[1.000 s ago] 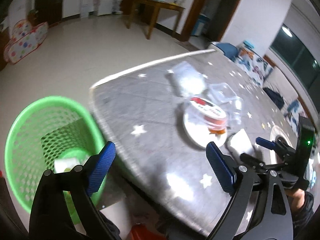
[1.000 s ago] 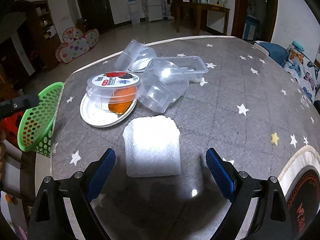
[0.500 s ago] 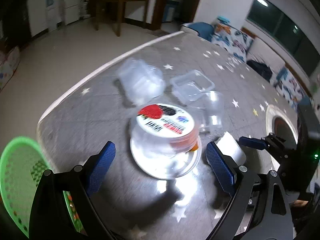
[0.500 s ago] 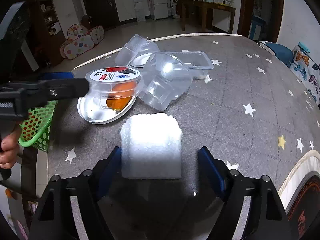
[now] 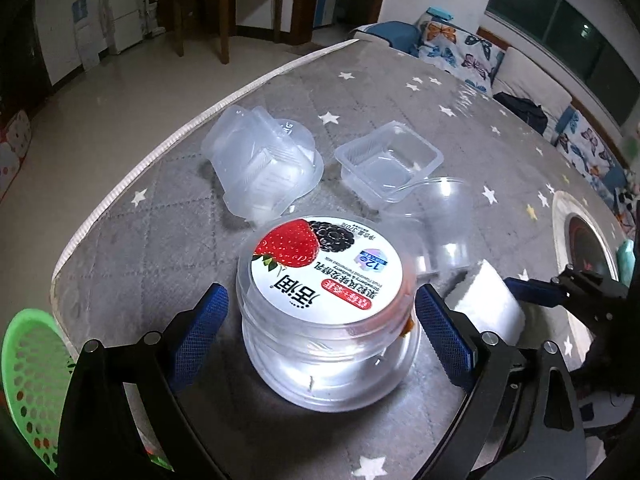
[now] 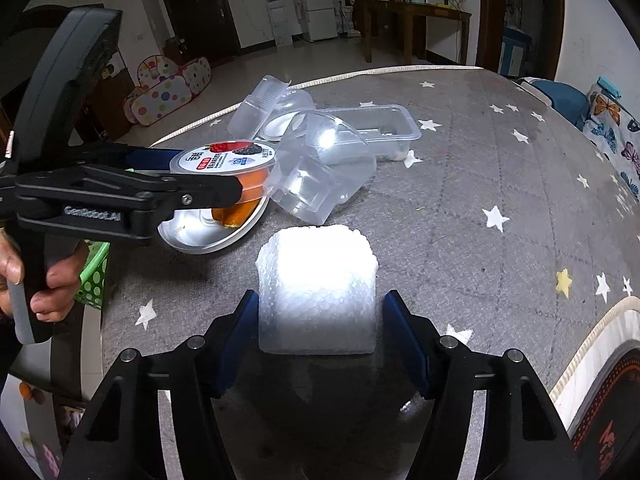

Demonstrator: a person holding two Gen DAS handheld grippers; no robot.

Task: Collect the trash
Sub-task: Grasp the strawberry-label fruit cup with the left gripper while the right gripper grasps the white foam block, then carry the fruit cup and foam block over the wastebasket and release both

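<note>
A clear yogurt tub (image 5: 326, 304) with a strawberry label stands on a white plate (image 6: 208, 236) near the table's left edge. My left gripper (image 5: 320, 340) is open, one finger on each side of the tub, with small gaps. It also shows in the right wrist view (image 6: 192, 188). A white foam block (image 6: 318, 292) lies in front of the plate. My right gripper (image 6: 318, 336) is around the block, its pads close to both sides; contact is unclear. The block also shows in the left wrist view (image 5: 486, 300).
Several empty clear plastic containers lie behind the tub: a tipped cup stack (image 5: 260, 164), a rectangular tray (image 5: 390, 158) and a cup (image 5: 444, 220). A green mesh basket (image 5: 28, 376) stands off the table's left edge. A round cooker (image 5: 584, 240) sits at right.
My left gripper swung from the green basket over to the table and came around the yogurt tub. My right gripper moved forward and narrowed around the foam block.
</note>
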